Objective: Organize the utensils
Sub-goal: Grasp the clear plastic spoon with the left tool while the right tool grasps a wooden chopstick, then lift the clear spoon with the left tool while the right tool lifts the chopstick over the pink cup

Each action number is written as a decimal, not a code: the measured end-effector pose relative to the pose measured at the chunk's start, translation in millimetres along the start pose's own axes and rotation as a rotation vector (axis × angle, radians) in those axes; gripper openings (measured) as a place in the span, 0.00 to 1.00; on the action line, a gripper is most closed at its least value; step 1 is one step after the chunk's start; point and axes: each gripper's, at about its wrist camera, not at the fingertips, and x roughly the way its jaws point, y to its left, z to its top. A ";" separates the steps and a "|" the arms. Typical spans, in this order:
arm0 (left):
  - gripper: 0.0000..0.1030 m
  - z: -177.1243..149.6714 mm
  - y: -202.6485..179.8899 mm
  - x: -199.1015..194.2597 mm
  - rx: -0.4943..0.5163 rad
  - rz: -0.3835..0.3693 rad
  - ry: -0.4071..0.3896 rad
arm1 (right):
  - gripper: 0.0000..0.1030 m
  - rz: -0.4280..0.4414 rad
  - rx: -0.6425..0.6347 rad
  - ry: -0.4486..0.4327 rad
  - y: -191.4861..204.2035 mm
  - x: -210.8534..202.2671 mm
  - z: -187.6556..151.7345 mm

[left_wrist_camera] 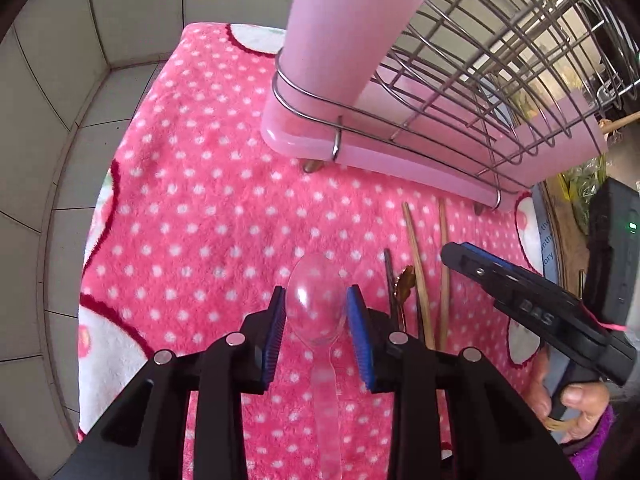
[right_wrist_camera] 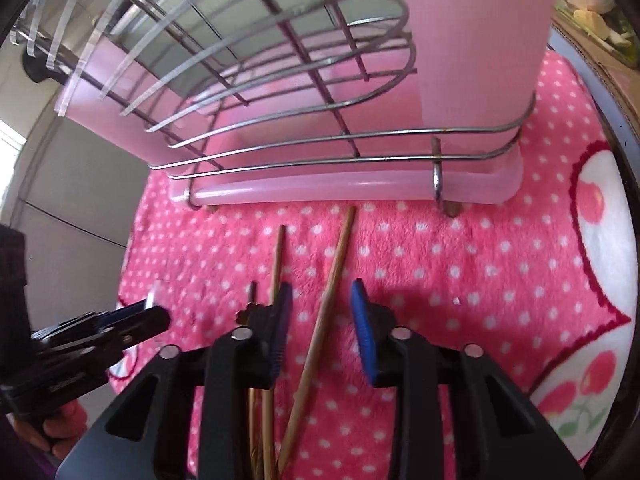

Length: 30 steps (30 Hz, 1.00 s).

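A clear plastic spoon [left_wrist_camera: 325, 392] lies lengthwise between my left gripper's [left_wrist_camera: 316, 294] blue pads, which press on the sides of its bowl. The right wrist view shows that left gripper [right_wrist_camera: 160, 312] at the left with the clear bowl at its tip. My right gripper [right_wrist_camera: 321, 286] stands open over the towel, a wooden chopstick [right_wrist_camera: 340, 248] running between its pads without touching them. A second chopstick [right_wrist_camera: 278, 252] and a dark-handled utensil [right_wrist_camera: 252, 292] lie just left of it. In the left wrist view the right gripper [left_wrist_camera: 456, 256] hovers over these sticks [left_wrist_camera: 416, 264].
A wire dish rack [left_wrist_camera: 460, 92] on a pink drip tray [left_wrist_camera: 304, 140] stands behind the utensils, with a tall pink holder [left_wrist_camera: 340, 32] at its corner. A pink polka-dot towel [left_wrist_camera: 208, 200] covers the surface. Grey tiles [left_wrist_camera: 60, 120] lie left. A hand [left_wrist_camera: 576, 404] grips the right tool.
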 end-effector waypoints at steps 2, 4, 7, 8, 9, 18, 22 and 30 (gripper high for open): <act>0.29 0.0 6.1 -5.0 -0.005 -0.016 -0.012 | 0.11 -0.038 -0.005 -0.003 0.7 7.5 1.3; 0.29 -0.4 9.8 -10.4 0.003 -0.014 -0.032 | 0.09 -0.038 -0.004 -0.019 0.3 6.6 -0.2; 0.29 0.5 19.2 -17.8 0.000 -0.030 -0.049 | 0.09 -0.035 0.004 -0.066 -0.2 -2.5 -5.3; 0.29 0.2 20.4 -19.2 -0.004 -0.036 -0.054 | 0.09 -0.028 0.013 -0.084 -2.9 -9.2 -7.5; 0.29 0.3 22.6 -20.9 -0.008 -0.041 -0.059 | 0.09 -0.026 0.016 -0.098 -5.2 -14.7 -9.7; 0.29 -0.1 26.6 -53.3 -0.012 -0.046 -0.182 | 0.06 0.002 0.024 -0.242 -21.8 -70.5 -34.4; 0.29 -2.0 22.0 -61.1 0.004 -0.033 -0.209 | 0.06 0.026 0.054 -0.250 -35.1 -76.6 -40.5; 0.29 -0.4 21.4 -83.1 0.000 -0.064 -0.273 | 0.06 0.075 0.081 -0.308 -36.9 -92.5 -46.1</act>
